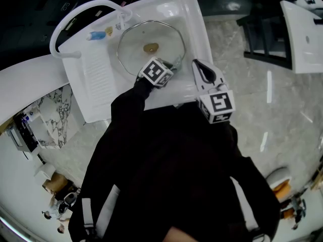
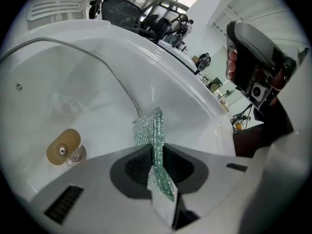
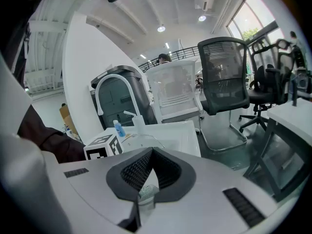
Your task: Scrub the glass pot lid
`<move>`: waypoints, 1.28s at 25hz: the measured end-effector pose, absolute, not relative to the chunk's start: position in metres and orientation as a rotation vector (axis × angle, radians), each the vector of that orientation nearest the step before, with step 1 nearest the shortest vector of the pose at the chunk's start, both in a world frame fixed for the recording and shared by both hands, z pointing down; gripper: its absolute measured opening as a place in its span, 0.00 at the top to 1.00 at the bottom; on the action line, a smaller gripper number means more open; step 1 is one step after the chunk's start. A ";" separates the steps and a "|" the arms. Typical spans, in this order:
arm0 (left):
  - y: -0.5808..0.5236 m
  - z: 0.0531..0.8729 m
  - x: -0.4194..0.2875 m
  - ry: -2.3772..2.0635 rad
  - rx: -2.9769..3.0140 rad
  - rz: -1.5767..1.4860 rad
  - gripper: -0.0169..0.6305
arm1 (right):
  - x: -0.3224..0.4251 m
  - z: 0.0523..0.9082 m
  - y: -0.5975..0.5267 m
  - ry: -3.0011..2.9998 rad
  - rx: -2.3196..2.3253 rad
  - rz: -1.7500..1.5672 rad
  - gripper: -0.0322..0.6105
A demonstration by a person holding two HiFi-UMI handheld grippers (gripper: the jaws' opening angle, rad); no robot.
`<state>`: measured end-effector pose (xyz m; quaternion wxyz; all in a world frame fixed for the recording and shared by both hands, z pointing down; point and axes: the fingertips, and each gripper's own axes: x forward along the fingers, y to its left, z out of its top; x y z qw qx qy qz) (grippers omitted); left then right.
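Glass pot lid (image 1: 135, 45) in sink (image 1: 196, 21); L tongs' (image 1: 175, 63) pad (image 2: 148, 128) at rim.

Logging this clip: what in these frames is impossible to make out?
- Head view: the left claw covers where the green scrub pad meets the glass lid; contact unclear.
- Right gripper view: a pale scrap between the right claw's closed jaws, too small and blurred to identify.
- Head view: the blue bottle's label, too small.
- Head view: the sink's near edge, hidden by the person's dark sleeve.
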<state>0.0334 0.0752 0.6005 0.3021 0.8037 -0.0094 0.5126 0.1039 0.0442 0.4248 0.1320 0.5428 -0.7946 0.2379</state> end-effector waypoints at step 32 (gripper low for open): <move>-0.008 0.424 -0.080 -1.055 2.299 0.838 0.87 | 0.051 0.355 0.025 -2.468 1.485 0.568 0.95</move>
